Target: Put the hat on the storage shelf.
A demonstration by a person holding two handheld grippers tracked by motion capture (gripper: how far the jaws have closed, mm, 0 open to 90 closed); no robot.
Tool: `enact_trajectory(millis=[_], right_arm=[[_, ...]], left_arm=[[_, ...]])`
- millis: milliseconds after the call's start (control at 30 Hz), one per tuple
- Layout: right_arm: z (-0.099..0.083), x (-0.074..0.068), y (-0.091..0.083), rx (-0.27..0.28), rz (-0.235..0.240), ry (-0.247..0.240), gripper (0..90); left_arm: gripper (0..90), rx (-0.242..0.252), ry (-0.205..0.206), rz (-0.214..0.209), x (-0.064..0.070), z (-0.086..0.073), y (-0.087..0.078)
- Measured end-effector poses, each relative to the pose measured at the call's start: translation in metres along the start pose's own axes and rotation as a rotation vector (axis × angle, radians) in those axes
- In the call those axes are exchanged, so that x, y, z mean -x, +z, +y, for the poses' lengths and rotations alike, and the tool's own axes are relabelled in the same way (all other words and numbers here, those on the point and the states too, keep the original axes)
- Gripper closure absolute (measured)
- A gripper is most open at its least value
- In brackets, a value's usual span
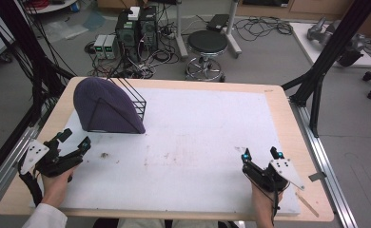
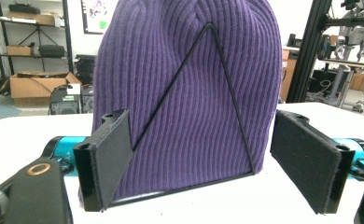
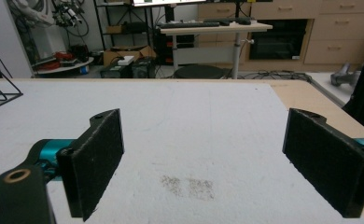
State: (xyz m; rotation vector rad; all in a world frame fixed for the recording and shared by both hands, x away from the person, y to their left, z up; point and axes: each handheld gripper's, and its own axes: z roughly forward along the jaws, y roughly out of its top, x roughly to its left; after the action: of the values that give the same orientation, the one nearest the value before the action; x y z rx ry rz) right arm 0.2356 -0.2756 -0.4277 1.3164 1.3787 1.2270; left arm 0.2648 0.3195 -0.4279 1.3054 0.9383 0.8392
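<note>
A purple ribbed knit beanie (image 1: 105, 104) is pulled over a black wire rack (image 1: 135, 97) at the back left of the white mat; close up, the beanie (image 2: 189, 84) stands behind a triangular wire end (image 2: 227, 93). My left gripper (image 1: 75, 140) rests near the mat's left edge, just in front of the beanie, jaws open and empty. In its own view the left gripper (image 2: 213, 168) frames the beanie's lower part between wide pads. My right gripper (image 1: 261, 153) sits at the front right, open and empty, and the right gripper (image 3: 208, 163) faces bare mat.
The white mat (image 1: 198, 142) covers a wooden table (image 1: 288, 123). Faint dirt smudges (image 3: 187, 185) mark the mat. Beyond the table's far edge are a round stool (image 1: 207, 47), computer boxes (image 1: 136, 28) and cables. Black frame posts (image 1: 326, 61) stand at the right.
</note>
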Motion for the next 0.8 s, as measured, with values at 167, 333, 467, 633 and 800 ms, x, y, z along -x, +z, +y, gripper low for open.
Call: enact_trajectory(millis=[167, 333, 467, 633, 800], right_arm=[[-0.007, 0.002, 0.0, -0.028, -0.001, 0.019, 11.7], [-0.012, 0.0, 0.001, -0.057, -0.003, -0.001, 11.7], [-0.013, -0.002, 0.0, -0.054, -0.003, 0.003, 11.8], [-0.013, -0.003, -0.003, -0.037, -0.001, 0.004, 11.8], [-0.013, -0.002, -0.006, -0.025, -0.008, 0.009, 11.8]], left_arm=[[21.2, -0.002, -0.016, 0.013, -0.001, -0.007, -0.003], [21.3, 0.002, -0.021, 0.008, 0.001, -0.009, -0.006], [21.3, 0.011, -0.023, -0.001, 0.003, -0.009, -0.008], [21.4, 0.028, -0.021, -0.008, 0.004, -0.007, -0.011], [21.7, 0.033, -0.022, -0.003, 0.003, -0.007, -0.014]])
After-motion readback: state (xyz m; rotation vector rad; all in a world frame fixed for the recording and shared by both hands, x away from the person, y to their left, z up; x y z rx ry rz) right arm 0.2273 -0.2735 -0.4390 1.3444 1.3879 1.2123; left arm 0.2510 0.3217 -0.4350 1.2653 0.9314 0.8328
